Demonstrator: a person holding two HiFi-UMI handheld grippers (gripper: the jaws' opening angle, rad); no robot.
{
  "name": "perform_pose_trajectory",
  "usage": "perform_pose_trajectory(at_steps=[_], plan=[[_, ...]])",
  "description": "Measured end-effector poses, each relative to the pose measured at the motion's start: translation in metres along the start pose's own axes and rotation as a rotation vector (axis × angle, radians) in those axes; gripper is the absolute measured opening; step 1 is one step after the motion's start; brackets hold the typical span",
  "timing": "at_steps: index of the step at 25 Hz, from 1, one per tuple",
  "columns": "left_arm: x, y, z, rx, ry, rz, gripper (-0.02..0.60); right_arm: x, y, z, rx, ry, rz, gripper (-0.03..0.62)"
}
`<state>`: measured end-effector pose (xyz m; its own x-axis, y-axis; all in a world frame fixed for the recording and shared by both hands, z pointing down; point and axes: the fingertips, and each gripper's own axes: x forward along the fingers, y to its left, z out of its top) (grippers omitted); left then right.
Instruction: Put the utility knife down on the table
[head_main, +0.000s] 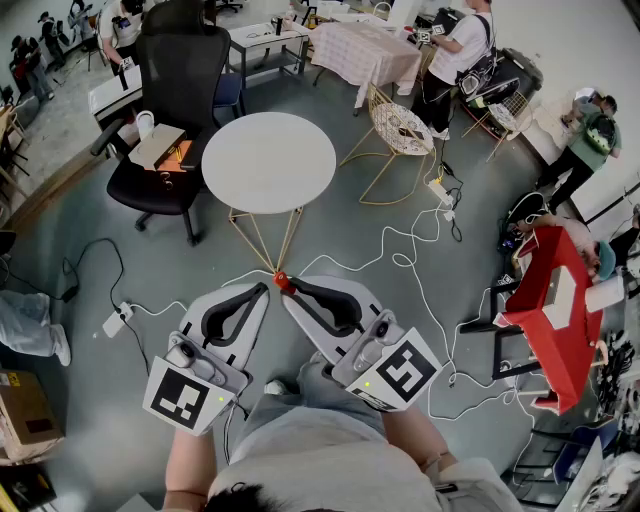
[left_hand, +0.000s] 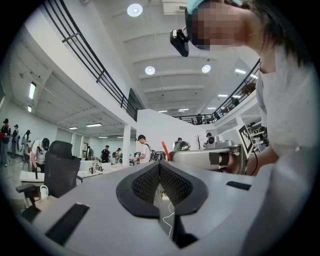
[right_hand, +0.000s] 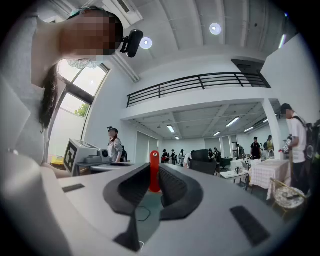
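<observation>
A red utility knife (head_main: 283, 281) is pinched upright at the tips of my right gripper (head_main: 291, 286), which is shut on it. It shows as a red bar (right_hand: 154, 172) between the dark pads in the right gripper view. My left gripper (head_main: 264, 289) is just left of it, shut, with nothing between its pads (left_hand: 150, 182). Its camera catches the knife's red tip (left_hand: 164, 150) beside the right gripper's body (left_hand: 210, 157). Both grippers hover over the grey floor, nearer to me than the round white table (head_main: 268, 162), whose top is bare.
A black office chair (head_main: 170, 100) stands left of the table and a gold wire chair (head_main: 400, 130) to its right. White cables (head_main: 400, 250) trail over the floor. A red frame (head_main: 555, 310) stands at the right. Several people work at the far desks.
</observation>
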<state>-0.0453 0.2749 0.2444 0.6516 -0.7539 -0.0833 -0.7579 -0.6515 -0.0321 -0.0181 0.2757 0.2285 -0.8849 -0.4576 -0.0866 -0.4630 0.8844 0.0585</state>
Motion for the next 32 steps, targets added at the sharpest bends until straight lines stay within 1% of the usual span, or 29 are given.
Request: perform_pose_trajectory(at_steps=[7,16,20,21,23,24,27,29,32], plan=[[-0.008,-0.002,0.005,0.007,-0.001,0.001,0.009,0.002,0.01,0.005,-0.004,-0.002,0.009,0.06],[0.007,-0.009,0.008,0.007,-0.011,-0.005,0.009,-0.009,0.002,0.006,0.002,0.007,0.01,0.06],[0.008,-0.009,0.003,-0.01,-0.004,-0.017,0.009,-0.009,0.001,0.004,0.018,0.013,-0.008,0.06],[0.008,-0.008,0.005,-0.01,-0.018,-0.023,0.009,-0.009,0.001,0.003,0.027,0.013,-0.015,0.06],[0.01,-0.005,0.013,0.001,-0.078,-0.038,0.009,-0.007,-0.001,0.001,0.04,0.009,-0.032,0.06],[0.011,-0.003,0.012,0.005,-0.079,-0.041,0.009,-0.007,-0.003,0.0,0.042,0.008,-0.042,0.058],[0.019,0.003,0.0,-0.004,-0.032,-0.034,0.009,-0.01,-0.013,-0.004,0.053,0.015,-0.068,0.058],[0.027,0.003,-0.003,-0.016,-0.031,-0.034,0.009,-0.013,-0.023,-0.006,0.061,0.02,-0.079,0.057],[0.043,0.009,-0.005,-0.011,-0.027,-0.03,0.009,-0.012,-0.04,-0.008,0.062,0.018,-0.081,0.057]])
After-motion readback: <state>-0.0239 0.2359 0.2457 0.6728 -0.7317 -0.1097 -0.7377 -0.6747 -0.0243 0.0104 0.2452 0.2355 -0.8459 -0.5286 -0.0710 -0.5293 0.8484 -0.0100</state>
